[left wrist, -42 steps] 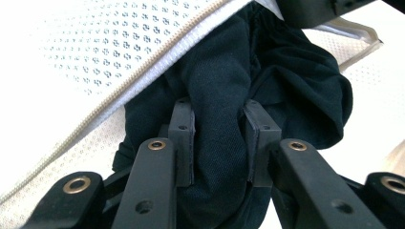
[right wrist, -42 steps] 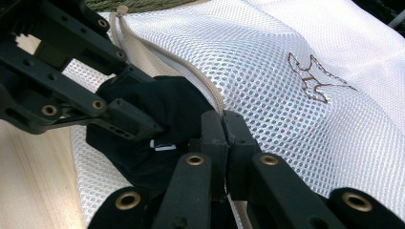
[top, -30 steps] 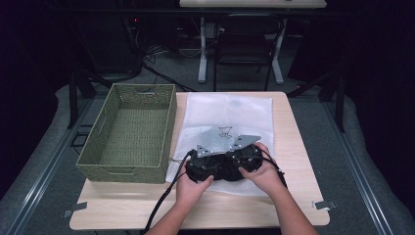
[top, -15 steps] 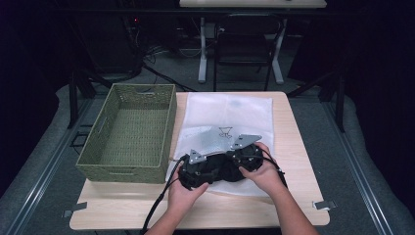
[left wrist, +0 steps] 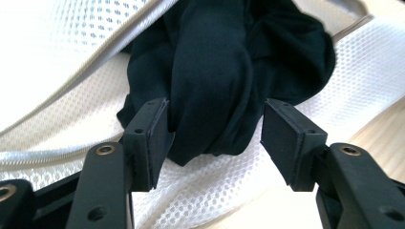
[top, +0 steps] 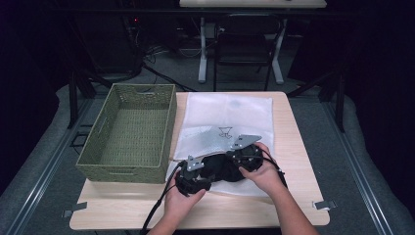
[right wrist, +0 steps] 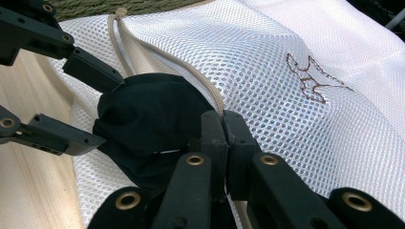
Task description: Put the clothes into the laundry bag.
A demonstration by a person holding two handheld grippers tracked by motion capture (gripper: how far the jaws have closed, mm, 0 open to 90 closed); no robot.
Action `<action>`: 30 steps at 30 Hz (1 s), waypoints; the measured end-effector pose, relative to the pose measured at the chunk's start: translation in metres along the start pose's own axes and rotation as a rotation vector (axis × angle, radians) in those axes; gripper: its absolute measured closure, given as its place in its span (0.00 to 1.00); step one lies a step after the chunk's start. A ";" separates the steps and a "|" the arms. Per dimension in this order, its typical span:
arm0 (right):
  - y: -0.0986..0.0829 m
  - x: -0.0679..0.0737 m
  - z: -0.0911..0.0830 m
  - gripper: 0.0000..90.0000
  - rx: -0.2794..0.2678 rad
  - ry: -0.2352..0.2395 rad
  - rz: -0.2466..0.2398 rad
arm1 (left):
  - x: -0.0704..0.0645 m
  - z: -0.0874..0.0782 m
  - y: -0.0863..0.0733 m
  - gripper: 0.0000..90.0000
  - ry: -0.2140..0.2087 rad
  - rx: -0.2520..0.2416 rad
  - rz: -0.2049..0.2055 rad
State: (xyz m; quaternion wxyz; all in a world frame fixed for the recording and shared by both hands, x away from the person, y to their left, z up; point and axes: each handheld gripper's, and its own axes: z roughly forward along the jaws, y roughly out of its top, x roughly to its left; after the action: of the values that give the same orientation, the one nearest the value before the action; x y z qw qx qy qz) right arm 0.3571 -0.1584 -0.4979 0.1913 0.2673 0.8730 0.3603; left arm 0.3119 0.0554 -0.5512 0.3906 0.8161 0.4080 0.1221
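At the far left of the desk (top: 293,147) a green woven basket (top: 128,132) is seen, apart from the work; just right of it a white mesh laundry bag (top: 230,115) is spread flat. The black garment (left wrist: 224,71) is bunched at the bag's near edge, partly inside the zipped opening. The left claw (left wrist: 215,138) is held apart around the cloth, one pad touching it; if it is shut too shallowly, only a fold may be caught and the garment may slip back out. To the right, the right claw (right wrist: 223,136) is clamped on the bag's zipper edge (right wrist: 210,90); should that grip be lost, the opening may fall shut and the mesh may be dragged along.
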 end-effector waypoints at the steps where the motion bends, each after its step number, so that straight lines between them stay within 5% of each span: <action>1: 0.000 0.000 0.000 0.99 -0.001 0.000 0.000 | 0.001 0.000 -0.001 0.46 0.003 0.010 0.002; 7: 0.000 0.000 -0.001 0.99 -0.004 -0.001 -0.002 | 0.004 0.006 -0.006 0.48 0.013 0.028 -0.004; 22: 0.000 0.000 0.000 0.99 -0.001 0.002 -0.002 | 0.004 0.008 -0.006 0.80 0.014 0.029 0.005; 30: 0.000 0.001 0.000 0.99 -0.004 0.003 -0.002 | 0.001 0.014 0.002 0.82 0.027 0.032 0.012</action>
State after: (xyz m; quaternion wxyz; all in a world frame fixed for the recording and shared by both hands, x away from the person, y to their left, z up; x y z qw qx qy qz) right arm 0.3566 -0.1579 -0.4974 0.1908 0.2654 0.8729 0.3621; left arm 0.3209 0.0479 -0.5594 0.3713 0.8230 0.4101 0.1289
